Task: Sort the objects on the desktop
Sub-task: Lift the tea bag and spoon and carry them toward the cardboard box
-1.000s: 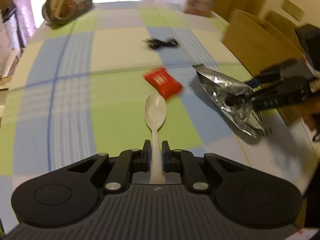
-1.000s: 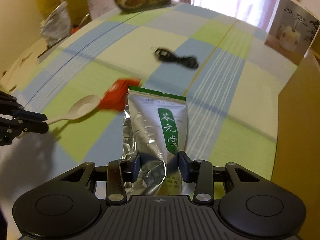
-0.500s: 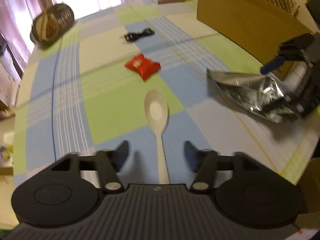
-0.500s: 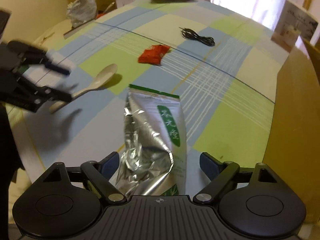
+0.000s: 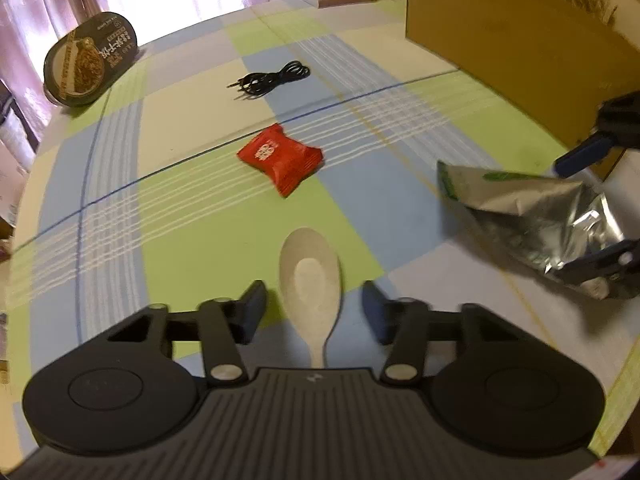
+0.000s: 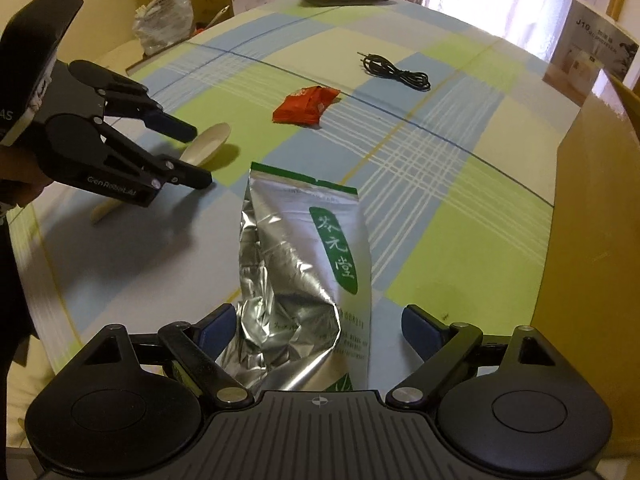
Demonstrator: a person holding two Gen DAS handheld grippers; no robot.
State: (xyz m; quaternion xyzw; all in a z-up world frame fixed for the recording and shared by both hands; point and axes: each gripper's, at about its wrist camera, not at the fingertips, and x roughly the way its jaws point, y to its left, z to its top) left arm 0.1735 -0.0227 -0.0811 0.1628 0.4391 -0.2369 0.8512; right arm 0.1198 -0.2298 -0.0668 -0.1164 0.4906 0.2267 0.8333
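The left gripper (image 5: pixel 314 312) sits low over the checked tablecloth (image 5: pixel 192 248) with its two fingers wide apart. A white spoon (image 5: pixel 311 284) lies flat on the cloth between them, and neither finger touches it. Its bowl points to 12 o'clock and its handle runs back under the gripper body. In the right wrist view, the left gripper (image 6: pixel 200 156) reaches in from 9 o'clock, held level, with a bit of the person's hand (image 6: pixel 16 184) behind it.

The right gripper (image 6: pixel 316 328) is also spread wide. A silver bag (image 6: pixel 304 264) with a green label lies on the cloth between its fingers, top edge toward 12 o'clock. The fingers stand beside the bag, not pinching it.

A red snack packet (image 5: pixel 280 158) rests on the cloth at 12 o'clock from the spoon, a little way off. Farther out at 12 o'clock lies a coiled black cable (image 5: pixel 272 78). A dark oval food tub (image 5: pixel 90 64) leans at 10 o'clock near the table's far edge. A brown cardboard box (image 5: pixel 516 40) stands at 2 o'clock, beside the silver bag.
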